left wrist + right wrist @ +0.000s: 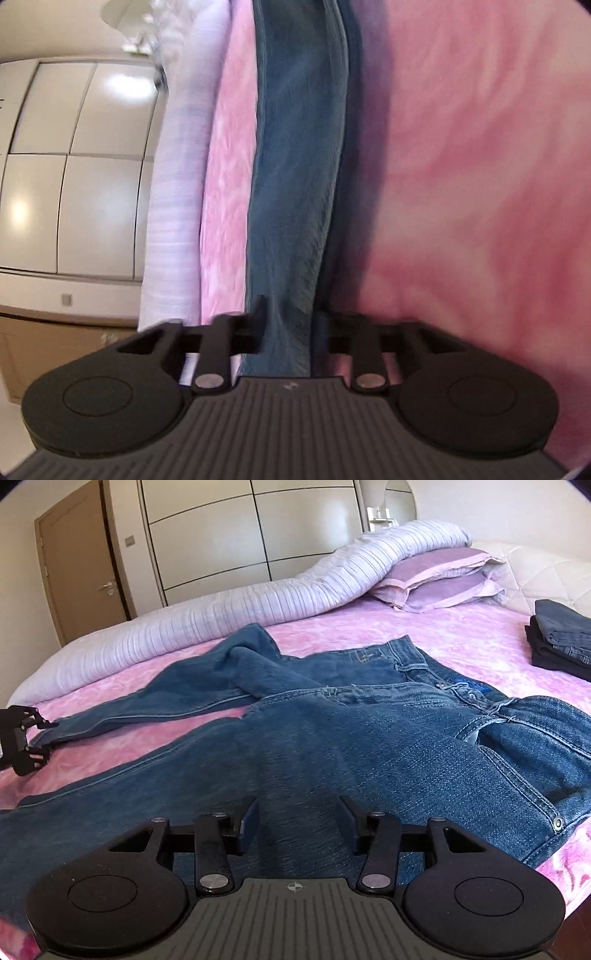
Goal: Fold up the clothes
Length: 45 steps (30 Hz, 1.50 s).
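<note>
A pair of blue jeans [332,738] lies spread on the pink bed cover, waist to the right, legs running left. My right gripper [297,819] is open just above the near leg's thigh. My left gripper [290,325] is shut on the hem of the far jeans leg [295,184]; the leg runs away from it as a narrow strip. The left gripper also shows in the right wrist view [37,734] at the far left, at the far leg's end.
A rolled striped white duvet [229,616] lies along the bed's far side, with two lilac pillows [439,579] at the head. A stack of folded dark jeans [561,642] sits at the right. White wardrobe doors [255,528] and a brown door [81,565] stand behind.
</note>
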### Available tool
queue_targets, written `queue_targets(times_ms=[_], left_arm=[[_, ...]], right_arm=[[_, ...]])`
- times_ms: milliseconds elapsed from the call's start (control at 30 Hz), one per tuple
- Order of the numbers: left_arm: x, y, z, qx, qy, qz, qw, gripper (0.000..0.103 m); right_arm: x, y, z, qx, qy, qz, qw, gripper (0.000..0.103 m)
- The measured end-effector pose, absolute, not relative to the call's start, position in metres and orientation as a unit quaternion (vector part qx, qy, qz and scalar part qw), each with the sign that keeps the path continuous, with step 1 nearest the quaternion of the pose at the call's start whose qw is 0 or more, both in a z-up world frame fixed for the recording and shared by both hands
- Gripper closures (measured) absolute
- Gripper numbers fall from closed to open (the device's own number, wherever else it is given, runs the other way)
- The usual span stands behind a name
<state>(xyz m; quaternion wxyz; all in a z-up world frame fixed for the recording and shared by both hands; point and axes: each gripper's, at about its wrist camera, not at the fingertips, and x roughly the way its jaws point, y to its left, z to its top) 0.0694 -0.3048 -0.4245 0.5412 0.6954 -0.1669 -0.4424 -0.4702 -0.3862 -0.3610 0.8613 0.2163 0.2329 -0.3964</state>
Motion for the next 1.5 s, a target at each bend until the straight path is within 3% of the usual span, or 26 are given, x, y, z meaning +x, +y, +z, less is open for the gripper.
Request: queue_targets(times_ms=[100,267,467,867,967,1100,1300,1500], left_arm=[[0.072,-0.298,-0.418,0.712,-0.188,-0.401,0.546,0.099],[0.076,-0.244,-0.388,0.726,-0.155,-0.356,0.567,0.100],[0.085,-0.201,-0.428,0.756,-0.118,-0.377,0.523,0.099],[0.124,-0.170,-0.426,0.754,-0.080,-0.343,0.555,0.094],[0.118,-0.164,-0.429,0.750,-0.103,-0.353,0.549,0.085],[0.120,-0.164,-0.437,0.754,-0.111,-0.360,0.538,0.088],[0.124,-0.160,-0.429,0.761,-0.070,-0.382,0.520,0.101],[0.118,-0.148,-0.411,0.777,-0.032,-0.357,0.518,0.094]], right_arm=[[-0.471,-0.388,-0.358,0.224,0.228,-0.398,0.860,0.054],[-0.483,-0.382,-0.346,0.207,0.210,-0.406,0.865,0.053],[-0.486,-0.381,-0.356,0.232,0.226,-0.399,0.858,0.053],[-0.510,-0.373,-0.351,0.225,0.218,-0.410,0.857,0.049],[-0.509,-0.373,-0.354,0.231,0.225,-0.405,0.856,0.049],[-0.504,-0.370,-0.353,0.230,0.222,-0.402,0.858,0.048],[-0.507,-0.372,-0.353,0.241,0.217,-0.404,0.855,0.047],[-0.534,-0.390,-0.355,0.282,0.212,-0.453,0.819,0.046]])
